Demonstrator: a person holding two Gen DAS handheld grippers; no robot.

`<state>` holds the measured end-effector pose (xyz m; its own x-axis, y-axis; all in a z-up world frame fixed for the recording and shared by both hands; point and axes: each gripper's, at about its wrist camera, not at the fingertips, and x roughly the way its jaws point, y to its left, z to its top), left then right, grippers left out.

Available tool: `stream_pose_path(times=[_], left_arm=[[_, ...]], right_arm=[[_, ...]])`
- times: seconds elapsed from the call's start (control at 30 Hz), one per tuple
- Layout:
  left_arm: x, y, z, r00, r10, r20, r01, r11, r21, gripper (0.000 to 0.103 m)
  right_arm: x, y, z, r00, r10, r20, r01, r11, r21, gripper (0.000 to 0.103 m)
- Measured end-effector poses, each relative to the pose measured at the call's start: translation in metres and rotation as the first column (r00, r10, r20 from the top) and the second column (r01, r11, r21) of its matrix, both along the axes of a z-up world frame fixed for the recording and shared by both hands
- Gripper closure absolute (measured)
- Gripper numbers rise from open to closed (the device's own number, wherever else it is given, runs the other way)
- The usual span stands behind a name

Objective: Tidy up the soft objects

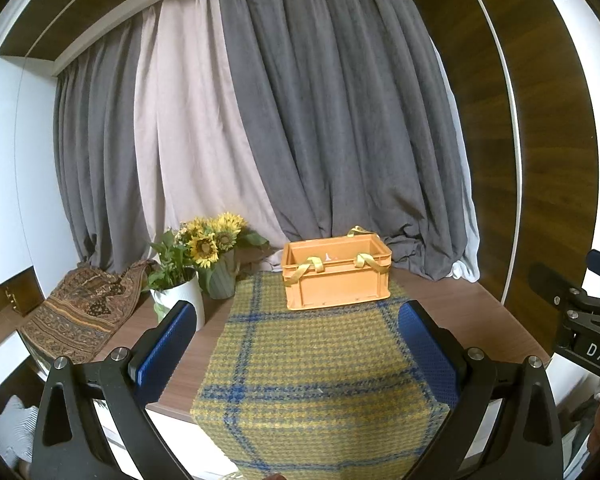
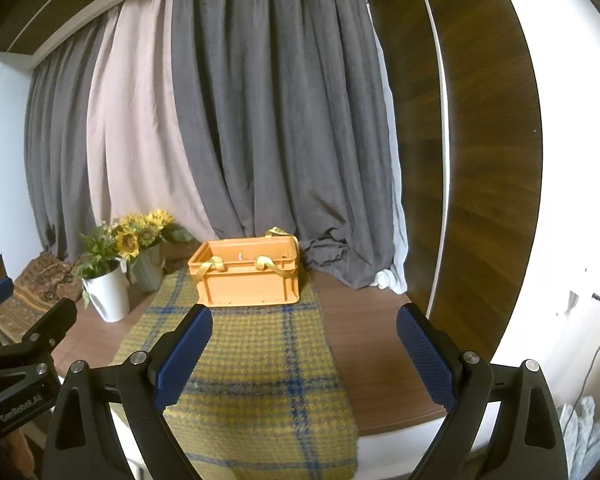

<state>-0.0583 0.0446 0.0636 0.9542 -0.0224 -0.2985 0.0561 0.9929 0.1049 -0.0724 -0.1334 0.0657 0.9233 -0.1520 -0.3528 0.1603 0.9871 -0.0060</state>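
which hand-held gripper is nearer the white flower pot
Left. The left hand-held gripper has the white flower pot just beyond its left finger; the right hand-held gripper sits further right, with the pot far off to its left.

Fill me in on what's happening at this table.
A person holds a two-finger gripper in each hand, and both the left gripper and the right gripper are open and empty, aimed over a yellow-and-blue plaid cloth draped on the table. An orange crate with yellow straps sits on the cloth's far end. Nothing is being handled at this moment. Sunflowers and a patterned fabric lie off to the left.
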Motion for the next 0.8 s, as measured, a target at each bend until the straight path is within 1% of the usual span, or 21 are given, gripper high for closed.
stream_pose_path(times=[0.57, 0.8], left_arm=[[-0.0041, -0.0063, 0.0052, 1.000, 0.002, 0.009, -0.002, 1.000, 0.003, 0.000], [-0.0034, -0.0045, 0.0050, 1.000, 0.002, 0.006, -0.001, 1.000, -0.008, 0.000]], right_arm=[[-0.0024, -0.0005, 0.0008, 1.000, -0.003, 0.004, 0.003, 1.000, 0.001, 0.009], [-0.0046, 0.0006, 0.0016, 1.000, -0.007, 0.006, 0.007, 1.000, 0.001, 0.009]])
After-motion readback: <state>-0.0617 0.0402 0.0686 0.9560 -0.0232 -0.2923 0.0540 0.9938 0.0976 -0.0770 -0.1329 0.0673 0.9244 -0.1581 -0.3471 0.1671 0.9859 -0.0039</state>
